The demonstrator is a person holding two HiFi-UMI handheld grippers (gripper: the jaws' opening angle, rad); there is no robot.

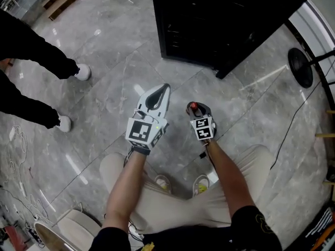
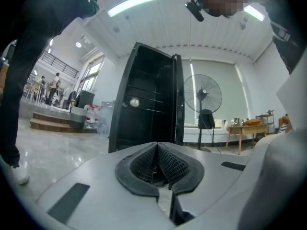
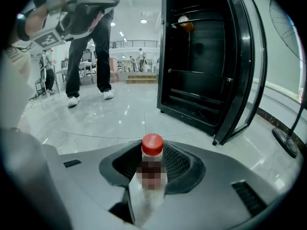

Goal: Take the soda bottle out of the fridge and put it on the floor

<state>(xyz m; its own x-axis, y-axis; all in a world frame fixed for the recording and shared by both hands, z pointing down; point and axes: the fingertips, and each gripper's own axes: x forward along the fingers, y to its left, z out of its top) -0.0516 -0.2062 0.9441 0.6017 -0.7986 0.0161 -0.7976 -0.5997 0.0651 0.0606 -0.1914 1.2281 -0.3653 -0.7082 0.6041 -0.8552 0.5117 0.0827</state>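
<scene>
- Head view: the small clear plastic soda bottle with a red screw cap (image 1: 193, 106) is held in the right gripper (image 1: 200, 109), in front of the person's legs. It is outside the tall black fridge (image 1: 225, 20) and has not yet been set on the grey marble floor (image 1: 104, 61). The left gripper (image 1: 163, 90) is carried just beside the right one, with nothing in it.
- Left gripper view: the jaws of the left gripper (image 2: 157, 147) are seen closed pad against pad, with nothing between them. The fridge (image 2: 144, 99) is seen ahead with its door open.
- Right gripper view, grip: the jaws of the right gripper (image 3: 154, 153) are clamped on the soda bottle (image 3: 151, 169), apparently high up, just under the cap.
- Right gripper view, handling: the bottle is judged light and not fragile. Its neck and cap are judged stiff, and its wall thin, yielding and smooth enough to slip. The neck is therefore the preferred hold, and shaking is to be avoided because the drink is fizzy.
- Right gripper view, orientation: the long axis is laid along the jaws, with the cap pointing forward, away from the camera, and the base nearest the lens. The fridge (image 3: 206, 56) appears upright in this view, so the bottle is judged nearer level than upright. It must be turned base-down before it is stood on the floor (image 3: 110, 114).
</scene>
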